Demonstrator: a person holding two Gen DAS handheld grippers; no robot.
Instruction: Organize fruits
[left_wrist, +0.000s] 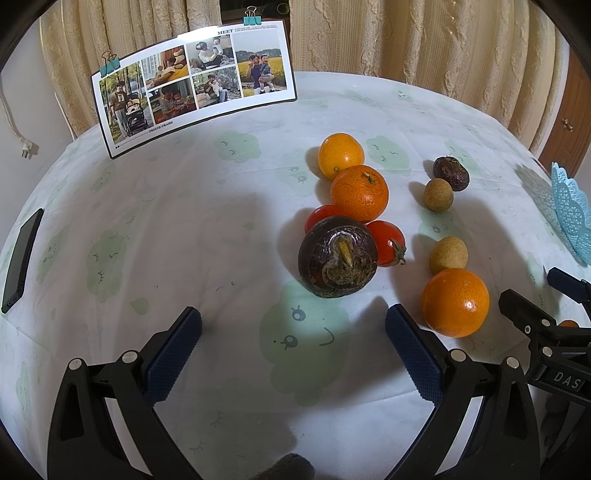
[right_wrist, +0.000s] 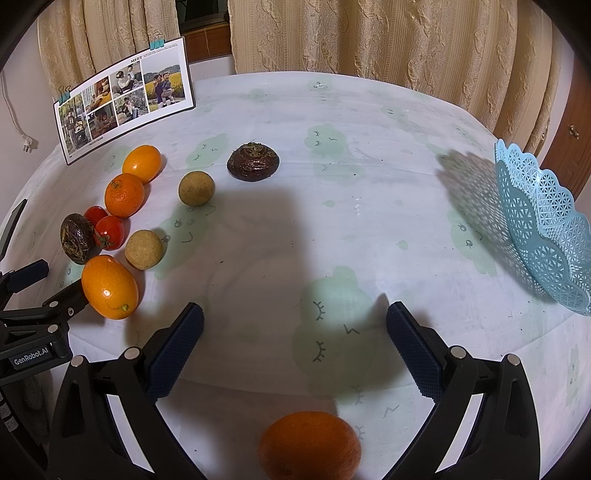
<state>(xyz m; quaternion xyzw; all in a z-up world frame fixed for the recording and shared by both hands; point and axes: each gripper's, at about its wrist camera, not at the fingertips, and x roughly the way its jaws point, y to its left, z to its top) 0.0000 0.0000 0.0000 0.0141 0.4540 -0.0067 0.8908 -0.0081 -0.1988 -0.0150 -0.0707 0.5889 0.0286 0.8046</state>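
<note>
On the clothed table (left_wrist: 221, 229) we hold both grippers spread wide, gripping nothing: left gripper (left_wrist: 293, 325) facing the fruit cluster (left_wrist: 354, 206), right gripper (right_wrist: 295, 321) over bare cloth. Only our right view shows a blurred orange (right_wrist: 309, 448) lying between its jaws, and the whole blue basket (right_wrist: 546, 229) standing apart from the fruit. Beige curtains (right_wrist: 332, 33) hang behind a clipped photo card (left_wrist: 192, 81)
</note>
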